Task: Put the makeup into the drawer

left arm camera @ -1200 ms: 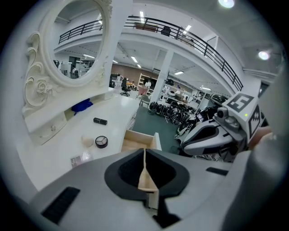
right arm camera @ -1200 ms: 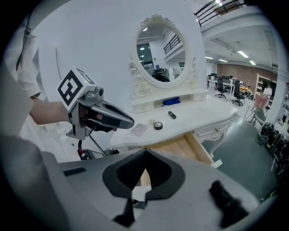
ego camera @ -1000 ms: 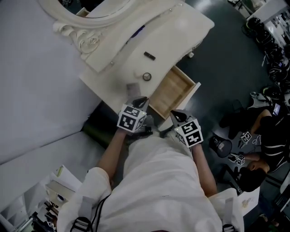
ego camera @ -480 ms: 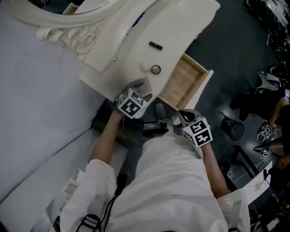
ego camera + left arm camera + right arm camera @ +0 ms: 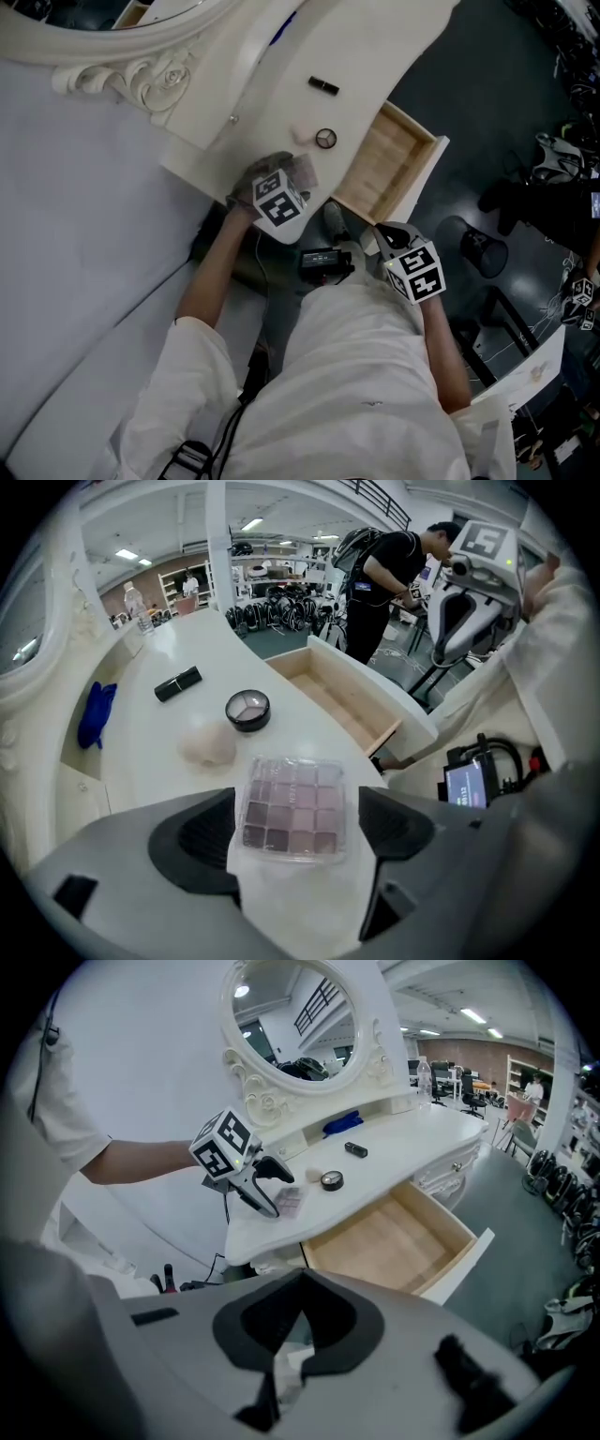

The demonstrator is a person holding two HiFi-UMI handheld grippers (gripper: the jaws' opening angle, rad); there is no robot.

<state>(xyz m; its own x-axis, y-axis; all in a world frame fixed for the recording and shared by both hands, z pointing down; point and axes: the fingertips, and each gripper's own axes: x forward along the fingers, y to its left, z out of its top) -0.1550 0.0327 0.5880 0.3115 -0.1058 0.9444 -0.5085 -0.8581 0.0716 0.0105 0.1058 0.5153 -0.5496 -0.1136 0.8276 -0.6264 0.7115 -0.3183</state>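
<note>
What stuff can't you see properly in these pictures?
Head view: the eyeshadow palette is mostly hidden under the left gripper.
All views: the black tube is too small to tell which makeup it is.
Left gripper view: the blue thing on the back ledge is blurry near the edge; unclear what it is.
Right gripper view: the drawer has its near end hidden behind the right gripper.

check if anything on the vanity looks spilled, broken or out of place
Nothing stands out. The palette, compact, puff and black tube lie flat on the vanity top, with nothing spilled or broken. The drawer is pulled out and looks empty.
</note>
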